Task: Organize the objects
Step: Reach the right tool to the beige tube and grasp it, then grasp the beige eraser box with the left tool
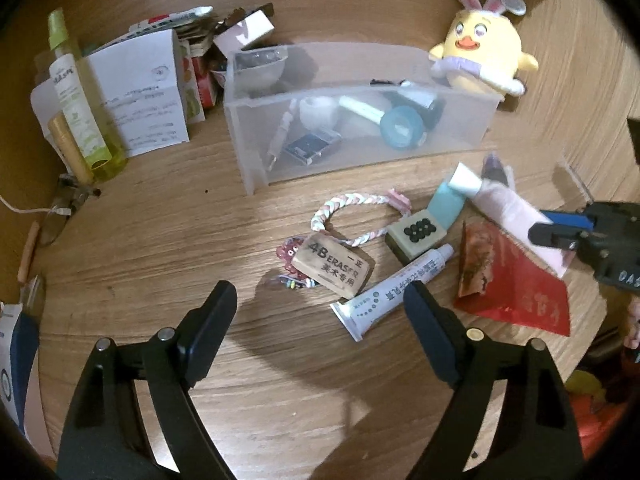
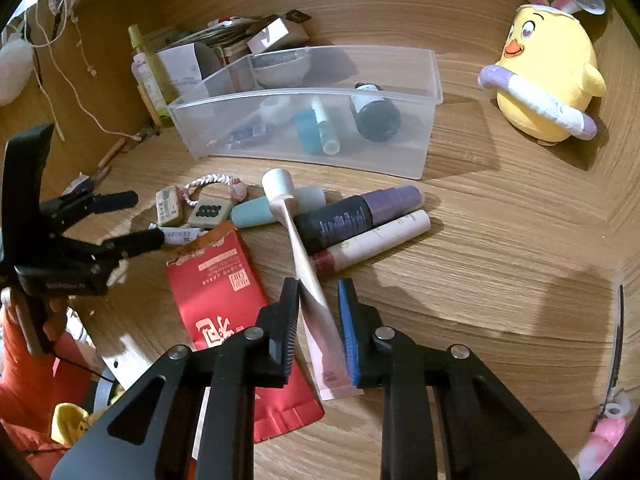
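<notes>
A clear plastic bin (image 1: 360, 136) (image 2: 304, 120) holds a dark bottle, a teal tape roll and small items. In front of it lie a 4B eraser (image 1: 334, 268), a white ointment tube (image 1: 392, 292), a mahjong tile (image 1: 416, 234), a braided ring (image 1: 352, 216) and a red packet (image 1: 516, 280) (image 2: 224, 280). My left gripper (image 1: 320, 300) (image 2: 132, 220) is open above the eraser and ointment tube. My right gripper (image 2: 318, 300) (image 1: 548, 228) is shut on a pale pink tube with a white cap (image 2: 308, 264) (image 1: 504, 204), lifted at an angle over the clutter.
A yellow plush chick (image 1: 484, 52) (image 2: 548, 76) stands to the right of the bin. Boxes and a green spray bottle (image 1: 76, 100) stand to its left. A purple-black tube (image 2: 360, 212) and a white tube (image 2: 380, 236) lie near the pink one. Wooden walls enclose the desk.
</notes>
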{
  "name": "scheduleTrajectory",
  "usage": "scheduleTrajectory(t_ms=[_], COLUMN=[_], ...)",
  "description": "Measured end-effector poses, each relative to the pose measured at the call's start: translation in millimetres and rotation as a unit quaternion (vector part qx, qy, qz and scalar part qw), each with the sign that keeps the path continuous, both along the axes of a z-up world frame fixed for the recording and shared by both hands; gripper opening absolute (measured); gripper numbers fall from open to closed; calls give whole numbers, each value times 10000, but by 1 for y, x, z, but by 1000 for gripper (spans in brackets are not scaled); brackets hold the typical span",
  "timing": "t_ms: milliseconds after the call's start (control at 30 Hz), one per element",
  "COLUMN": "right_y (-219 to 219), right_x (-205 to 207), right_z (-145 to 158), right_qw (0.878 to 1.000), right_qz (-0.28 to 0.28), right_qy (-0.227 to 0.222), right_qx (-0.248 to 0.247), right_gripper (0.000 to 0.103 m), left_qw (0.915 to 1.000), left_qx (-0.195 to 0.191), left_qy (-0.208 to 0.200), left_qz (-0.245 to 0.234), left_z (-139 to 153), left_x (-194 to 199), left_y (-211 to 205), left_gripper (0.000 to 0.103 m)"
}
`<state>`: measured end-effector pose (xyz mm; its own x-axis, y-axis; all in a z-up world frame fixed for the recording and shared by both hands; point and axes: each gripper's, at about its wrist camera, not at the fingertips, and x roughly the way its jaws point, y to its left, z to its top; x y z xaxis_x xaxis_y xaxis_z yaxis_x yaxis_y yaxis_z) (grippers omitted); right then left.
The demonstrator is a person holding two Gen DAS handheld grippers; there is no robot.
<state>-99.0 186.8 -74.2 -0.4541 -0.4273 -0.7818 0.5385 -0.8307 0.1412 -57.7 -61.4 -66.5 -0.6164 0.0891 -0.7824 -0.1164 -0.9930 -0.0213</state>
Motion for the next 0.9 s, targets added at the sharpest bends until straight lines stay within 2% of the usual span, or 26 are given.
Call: scheduleTrajectory(t_ms=[133,367,467,600,700,800,900], right_y=[-4,-22,-32,-44,-51,-53,-53], right_x=[3,-8,-16,-28,-33,-36,-34], right_z=[3,5,4,4,1,0,2], right_qw=[9998,9993,9991,9987,9985,9985,9985], right_qz=[149,319,380,423,419,434,442], right_qy=[99,117,102,105,86,86,139], right_qx=[115,147,174,263,348,323,298], right_gripper=[18,18,18,18,18,18,11], left_qw=[9997,9990,9986,9989,9989,9992,9995], left_qx=[-141,-448,-528,-432,-422,-365,-290], left_qy=[147,-75,-53,-64,-20,23,47], left_qz=[114,23,-43,-176,-207,-182,-97], left_z=[9,-3,-4,-6,-6,-6,-5], left_x=[0,-16,-21,-25,-24,-23,-21], left_y=[-5,2,6,9,10,7,3], left_gripper=[87,80,78,65,44,42,41])
